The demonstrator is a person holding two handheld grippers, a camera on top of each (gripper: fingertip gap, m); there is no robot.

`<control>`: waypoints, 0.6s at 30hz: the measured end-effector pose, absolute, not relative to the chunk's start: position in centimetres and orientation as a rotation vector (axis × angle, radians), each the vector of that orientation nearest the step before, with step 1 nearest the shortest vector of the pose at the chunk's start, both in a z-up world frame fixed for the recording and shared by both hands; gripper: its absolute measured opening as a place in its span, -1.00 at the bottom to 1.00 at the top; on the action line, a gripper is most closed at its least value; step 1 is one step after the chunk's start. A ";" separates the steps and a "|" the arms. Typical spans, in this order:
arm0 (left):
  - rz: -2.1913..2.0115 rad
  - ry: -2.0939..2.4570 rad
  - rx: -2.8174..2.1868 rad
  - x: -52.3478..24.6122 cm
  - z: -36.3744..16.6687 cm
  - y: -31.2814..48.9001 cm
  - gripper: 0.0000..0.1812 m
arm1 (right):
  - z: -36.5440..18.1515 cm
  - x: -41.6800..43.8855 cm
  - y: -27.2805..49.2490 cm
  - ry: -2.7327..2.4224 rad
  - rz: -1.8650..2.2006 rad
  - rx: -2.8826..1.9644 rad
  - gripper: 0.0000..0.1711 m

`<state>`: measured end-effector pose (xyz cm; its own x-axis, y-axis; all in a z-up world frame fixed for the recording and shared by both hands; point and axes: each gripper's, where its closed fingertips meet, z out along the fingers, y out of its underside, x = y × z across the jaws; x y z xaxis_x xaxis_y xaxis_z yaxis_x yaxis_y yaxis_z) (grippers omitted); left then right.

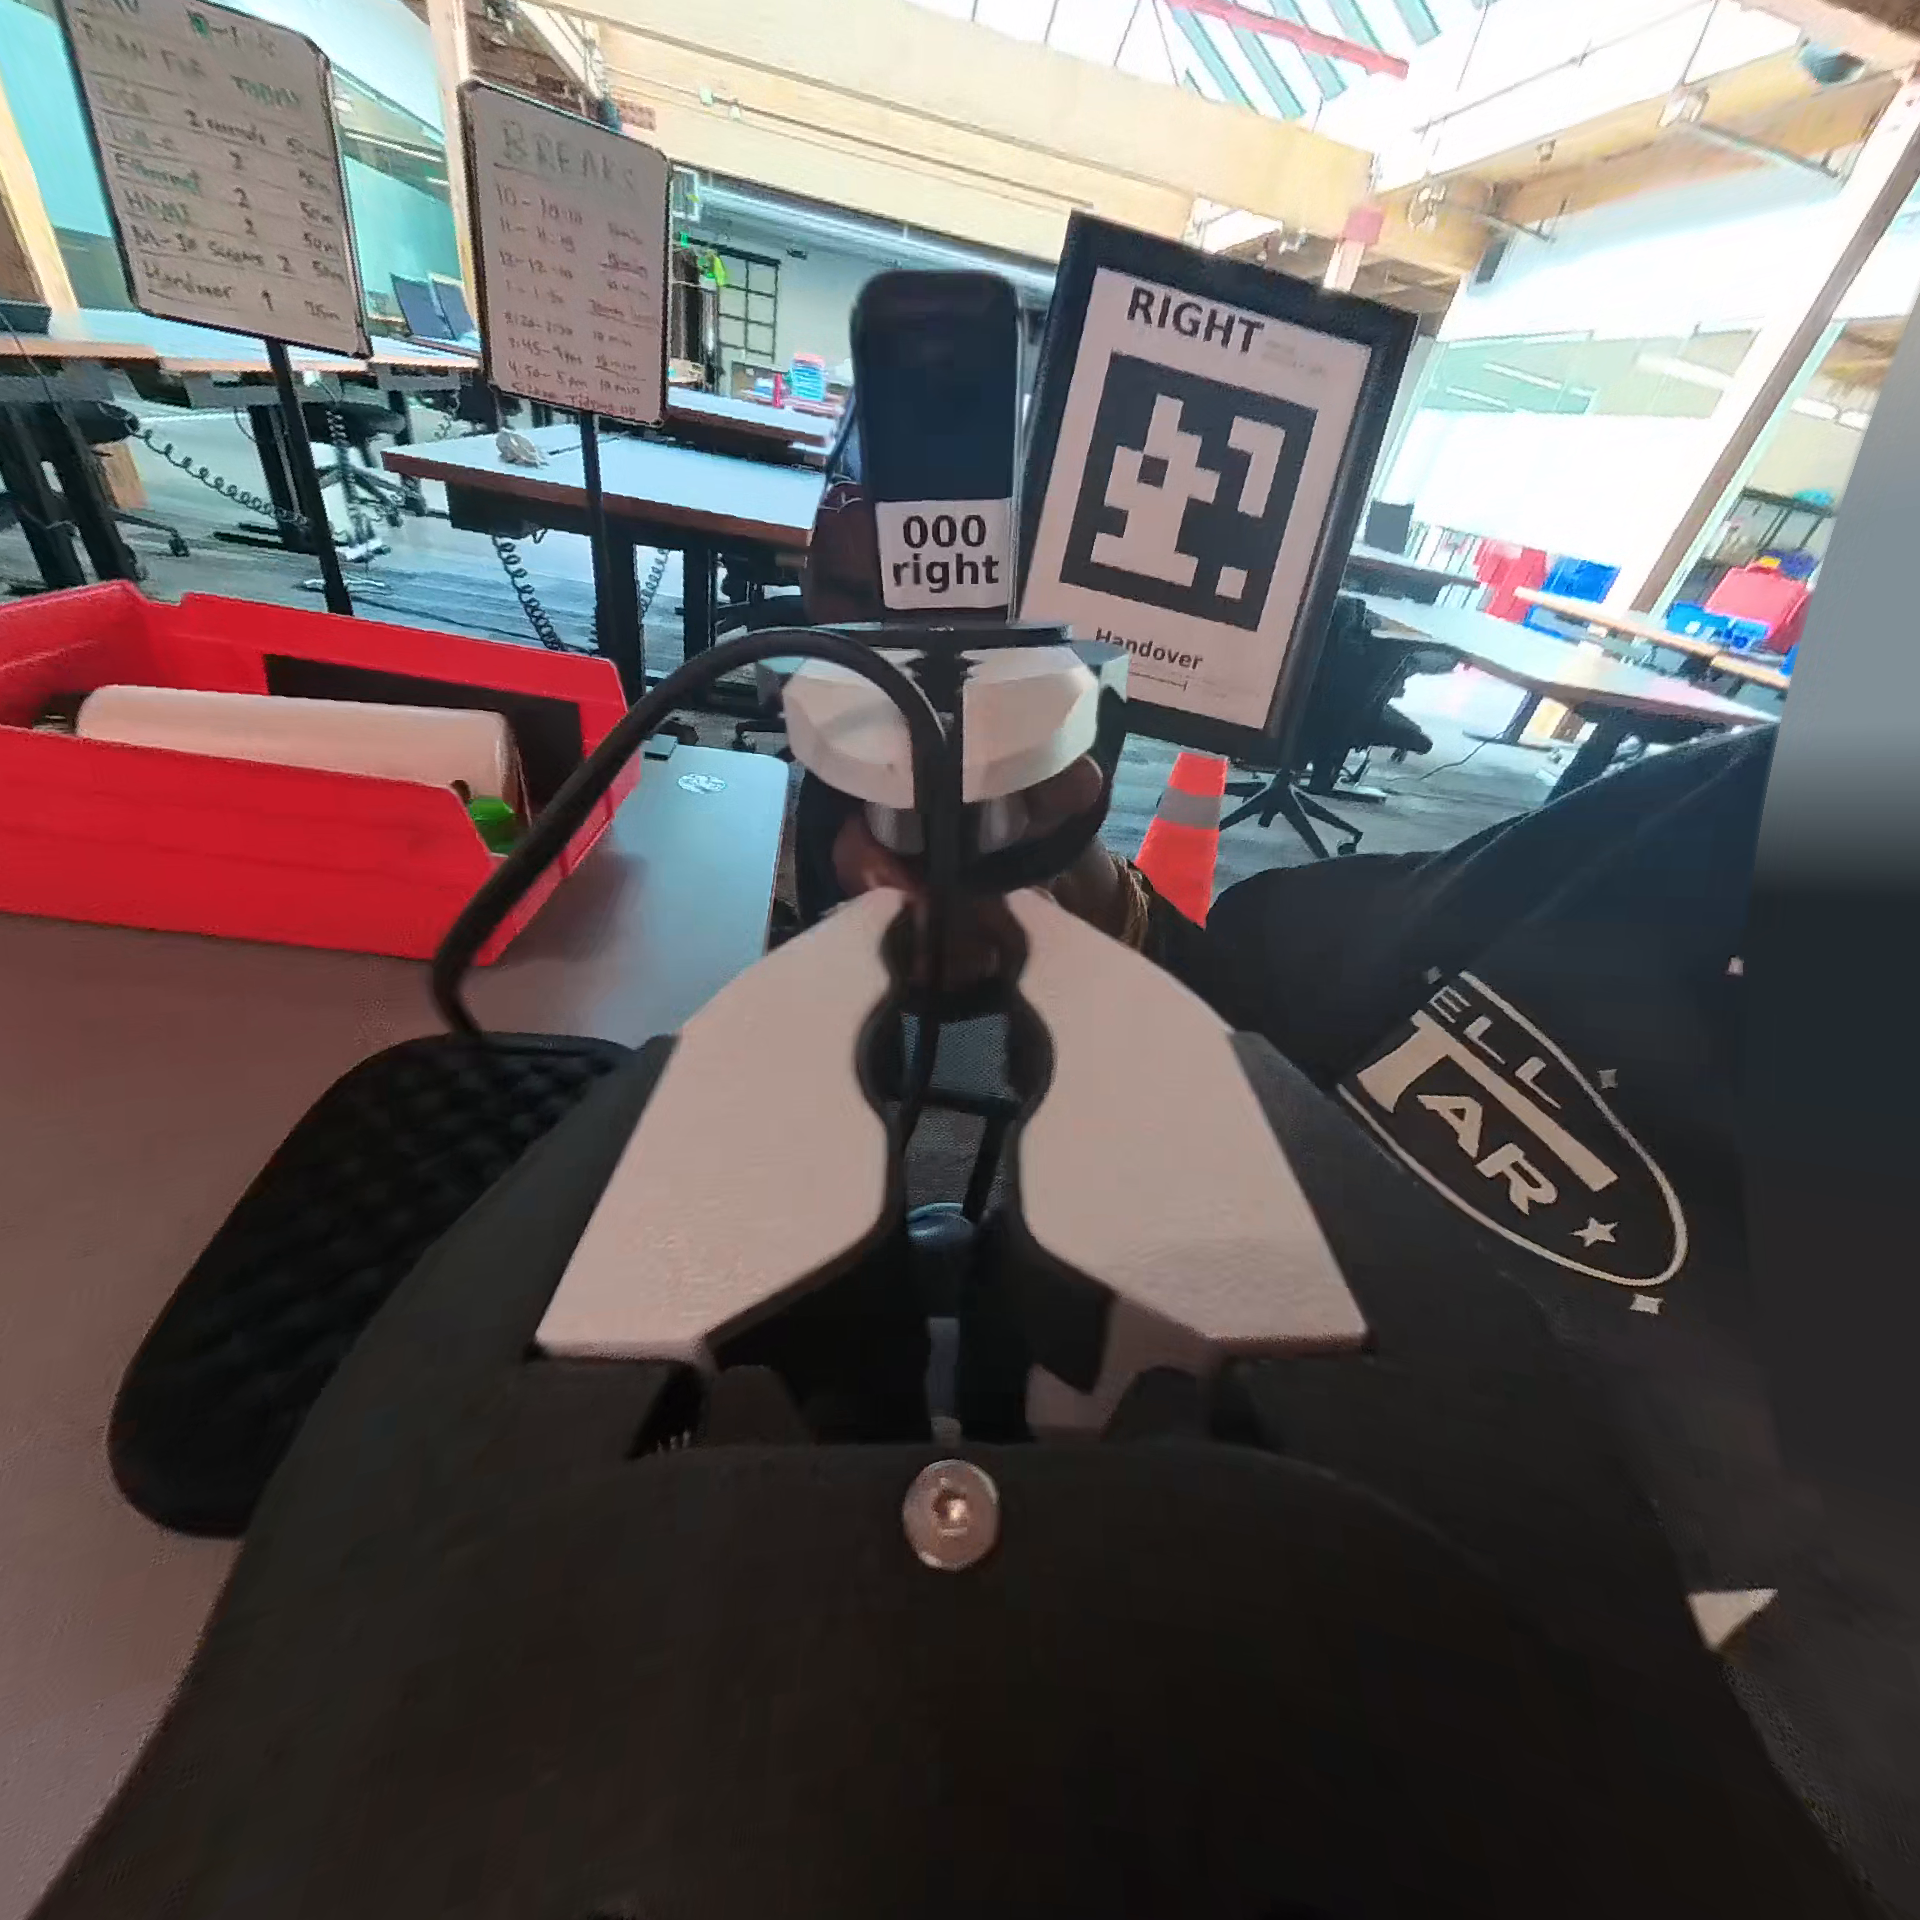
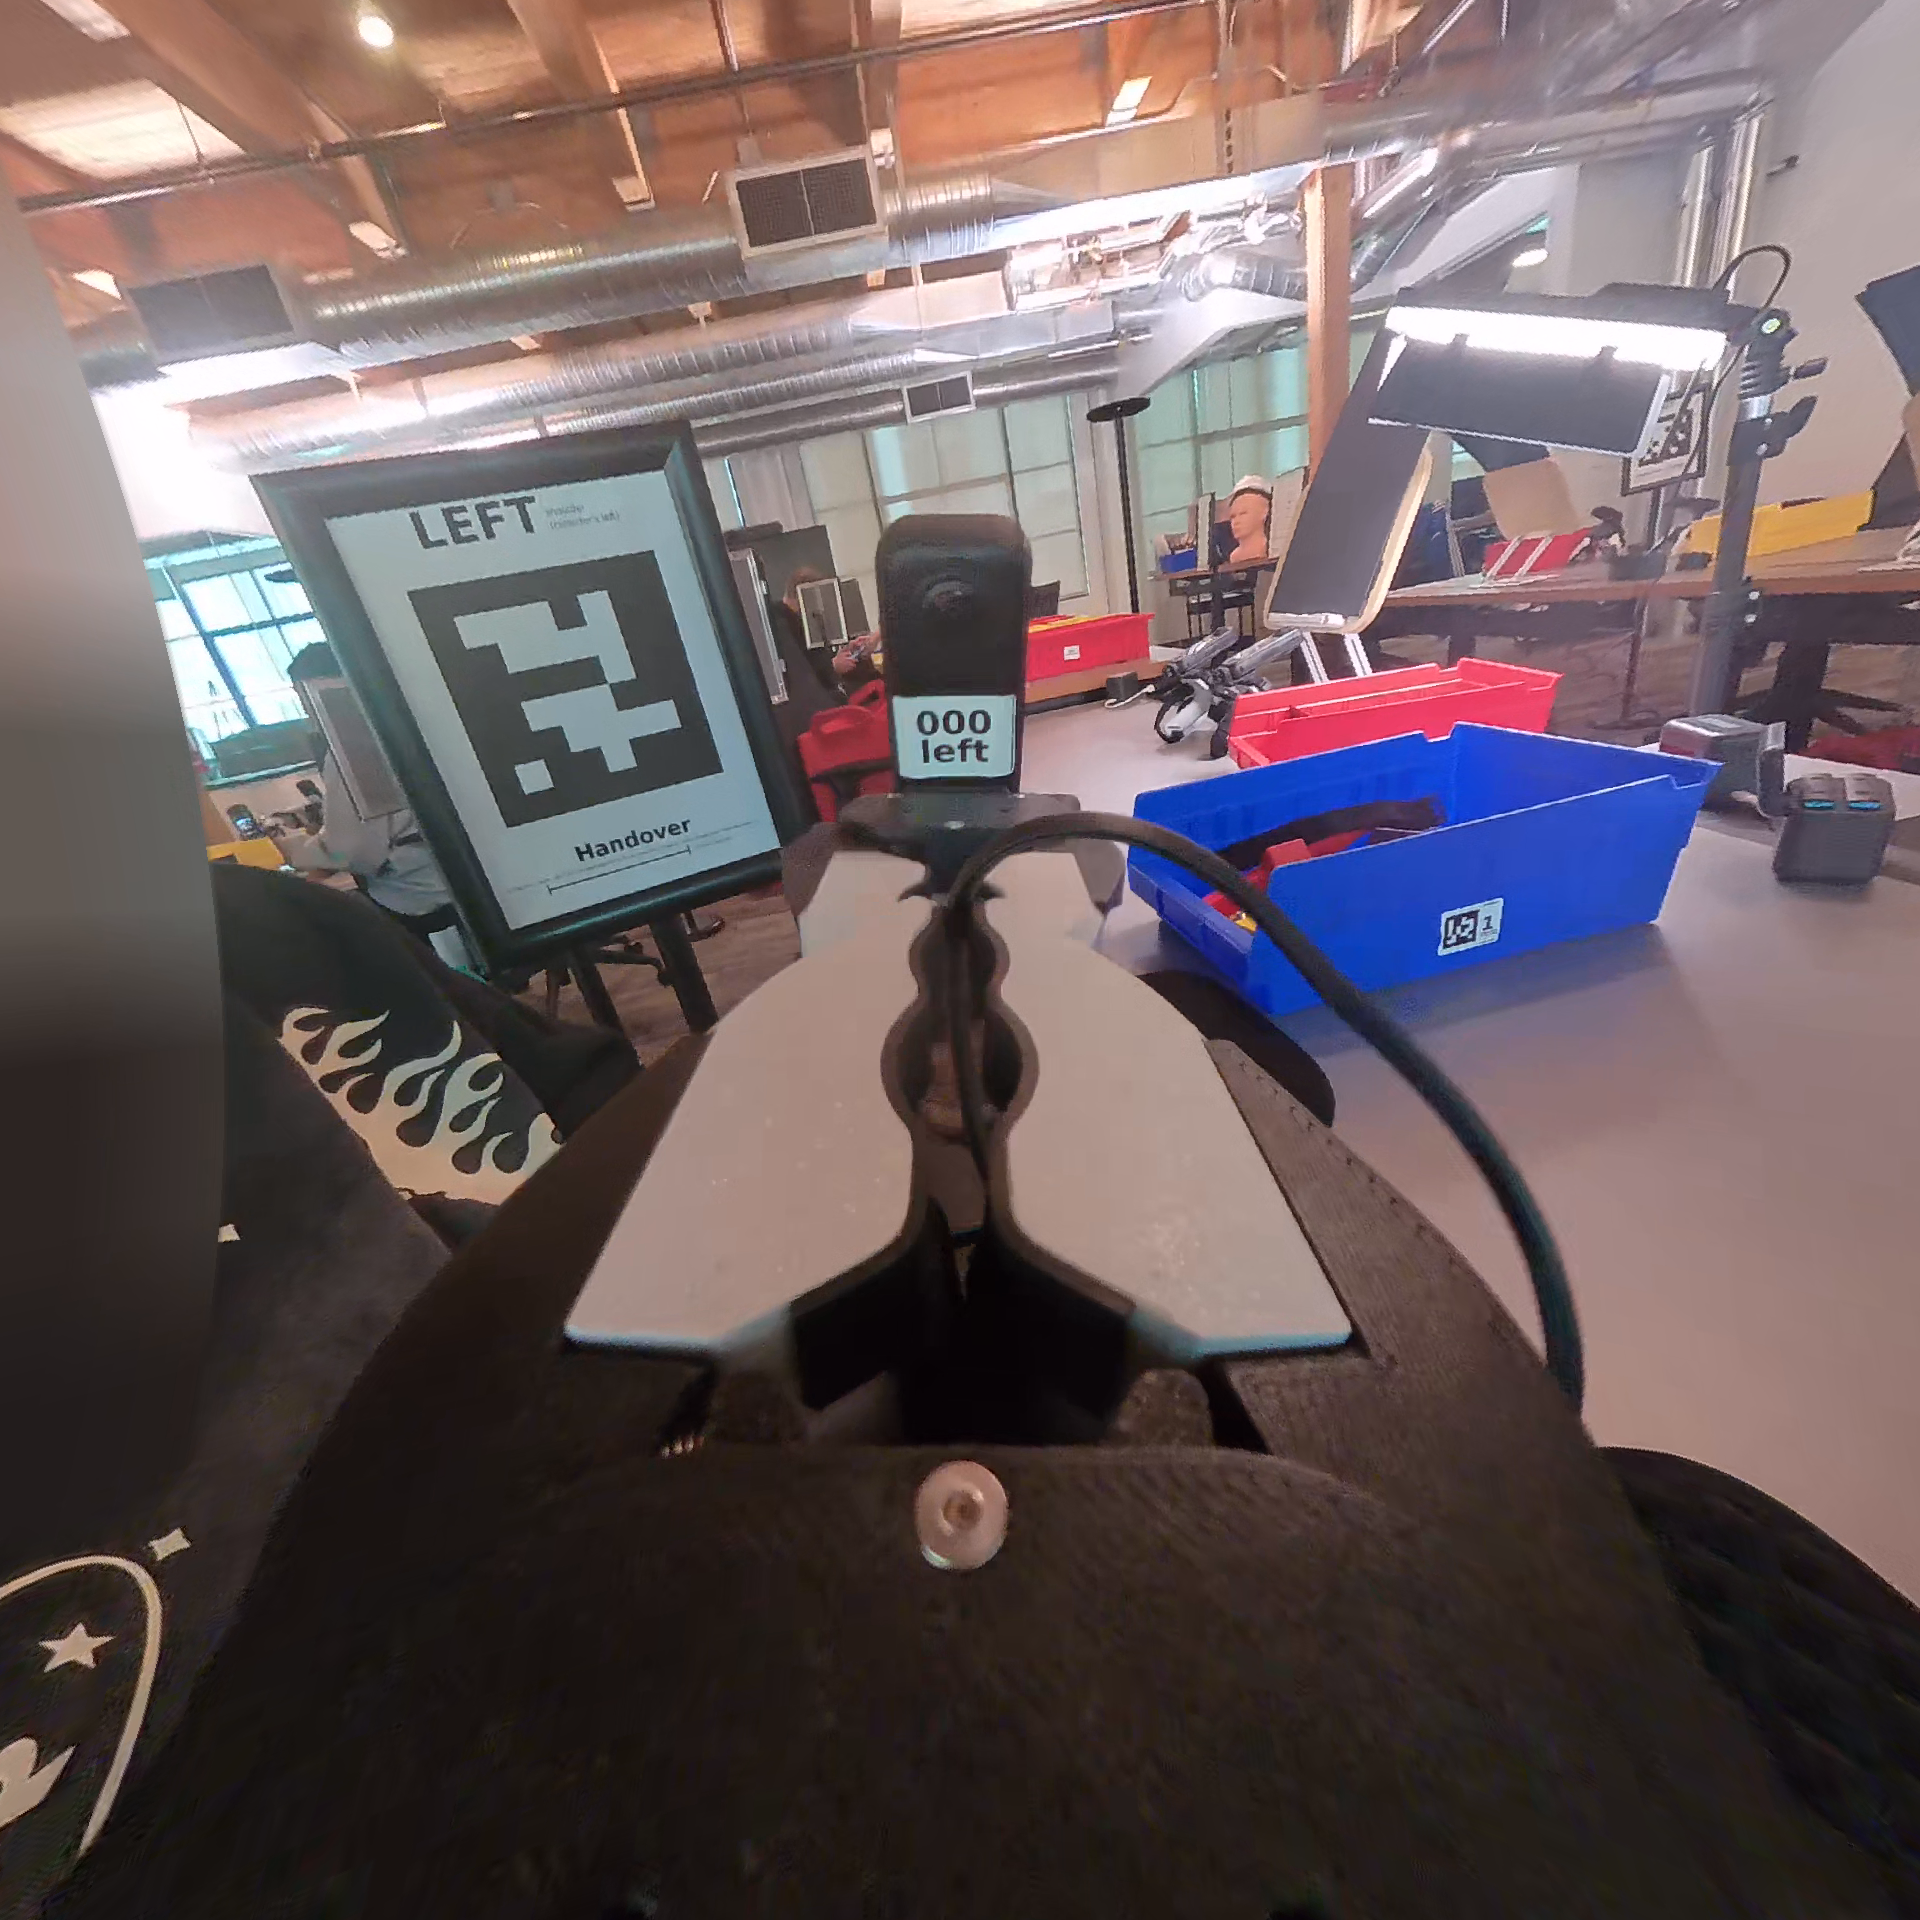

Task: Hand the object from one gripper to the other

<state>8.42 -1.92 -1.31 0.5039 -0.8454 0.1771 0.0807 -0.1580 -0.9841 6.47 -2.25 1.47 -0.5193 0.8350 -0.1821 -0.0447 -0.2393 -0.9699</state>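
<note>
Daylight is pouring through tall windows (image 1: 1621, 457) on the far right of an open workshop. Two whiteboards (image 1: 566, 249) are standing on poles at the far left, beside long desks (image 1: 623, 478). An orange cone (image 1: 1184, 821) is sitting on the grey floor (image 1: 1403, 842). Overhead, silver ducts (image 2: 623, 270) are running under wooden beams (image 2: 312, 94), and a lamp panel (image 2: 1548, 332) is glowing at the right.
</note>
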 end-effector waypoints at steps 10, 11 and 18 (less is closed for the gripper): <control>-1.016 0.527 -1.374 6.9 1.6 -1.9 -0.96 | 0.2 6.1 -2.7 -1.479 1.792 -0.998 -0.70; -1.029 0.515 -1.363 6.8 1.8 -1.9 -0.96 | -0.3 5.9 -3.1 -1.519 1.776 -0.997 -0.69; -1.021 0.510 -1.345 6.6 2.0 -1.9 -0.86 | -0.4 5.7 -3.7 -1.535 1.749 -0.951 -0.95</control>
<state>6.65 -1.87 1.99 0.5011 -0.8308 0.2424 0.3054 -0.0923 -0.9477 5.73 -3.72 -0.38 -0.5502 0.8268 -0.1171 0.0090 -0.1344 -0.9909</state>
